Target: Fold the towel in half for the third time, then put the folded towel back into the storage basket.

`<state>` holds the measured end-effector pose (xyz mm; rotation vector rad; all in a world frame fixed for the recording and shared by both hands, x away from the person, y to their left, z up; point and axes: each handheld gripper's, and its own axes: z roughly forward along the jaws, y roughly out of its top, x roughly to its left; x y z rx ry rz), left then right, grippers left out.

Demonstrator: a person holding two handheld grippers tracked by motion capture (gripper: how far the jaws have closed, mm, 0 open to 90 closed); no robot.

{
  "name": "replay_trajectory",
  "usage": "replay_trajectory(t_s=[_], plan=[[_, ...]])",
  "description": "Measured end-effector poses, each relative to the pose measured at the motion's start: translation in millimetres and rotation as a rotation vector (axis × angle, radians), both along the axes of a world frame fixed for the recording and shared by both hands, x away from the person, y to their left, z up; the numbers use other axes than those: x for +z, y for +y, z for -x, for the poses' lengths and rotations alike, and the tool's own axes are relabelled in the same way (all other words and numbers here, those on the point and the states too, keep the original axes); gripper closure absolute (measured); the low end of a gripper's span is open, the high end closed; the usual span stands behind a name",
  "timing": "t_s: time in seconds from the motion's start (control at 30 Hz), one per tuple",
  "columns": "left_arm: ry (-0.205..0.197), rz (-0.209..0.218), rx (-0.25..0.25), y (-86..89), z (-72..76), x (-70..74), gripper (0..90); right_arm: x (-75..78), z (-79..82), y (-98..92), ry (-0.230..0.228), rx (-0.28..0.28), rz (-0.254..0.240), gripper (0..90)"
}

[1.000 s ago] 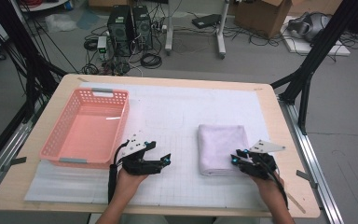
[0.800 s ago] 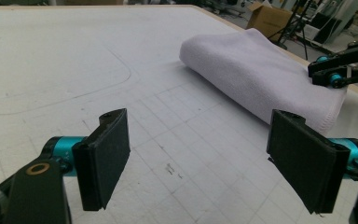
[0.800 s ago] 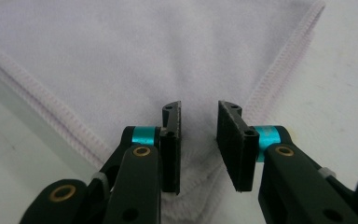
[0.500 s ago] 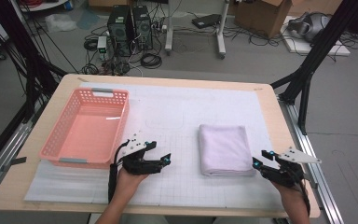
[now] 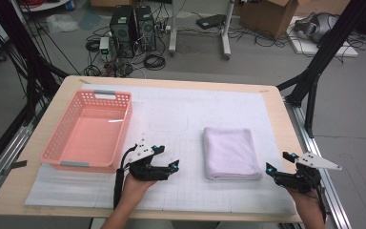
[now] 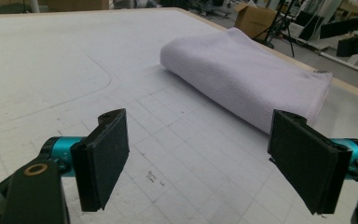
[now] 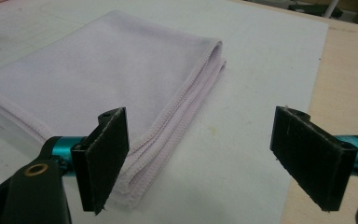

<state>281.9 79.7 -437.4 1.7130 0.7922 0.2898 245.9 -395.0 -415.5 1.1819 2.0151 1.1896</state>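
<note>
A folded pale lilac towel (image 5: 231,152) lies flat on the white gridded mat (image 5: 181,114), right of centre. My right gripper (image 5: 279,162) hovers just right of the towel's near right corner, over the mat's edge. Its jaws have just been opening and stand wide, with nothing between them. In the right gripper view the towel (image 7: 98,70) spreads ahead and to the left, its stitched corner beside the left jaw of the right gripper (image 7: 205,158). My left gripper (image 5: 167,157) is open over the bare mat, left of the towel (image 6: 242,70), jaws of the left gripper (image 6: 205,158) wide apart.
A pink plastic basket (image 5: 88,131) stands on the left of the mat, close to my left hand. The wooden table edge (image 5: 286,124) runs just right of my right gripper. Black frame legs, cables and boxes sit on the floor beyond the table.
My right gripper has drawn back to the right, off the towel's near right corner toward the table edge, and its jaws have opened. The left gripper has stayed put.
</note>
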Motion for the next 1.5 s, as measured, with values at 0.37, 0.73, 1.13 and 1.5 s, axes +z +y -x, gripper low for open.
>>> replay_trajectory(t_s=[0.37,0.73,1.13,1.5], plan=[[0.003,0.0,0.028,-5.4,-2.1,-2.8,21.1,-2.6,1.2,-0.9,0.015,-0.004,0.007,18.7],[0.011,-0.044,-0.001,-19.3,-8.9,-2.6,21.4,-5.6,3.3,-2.6,0.03,0.002,0.011,18.7],[0.106,-0.055,-0.069,-58.9,-36.3,2.2,33.3,-8.6,1.6,-0.9,0.043,0.018,0.008,18.7],[0.212,-0.05,-0.061,-112.9,-61.7,0.0,31.1,-8.0,0.0,3.6,0.043,0.042,0.003,18.7]])
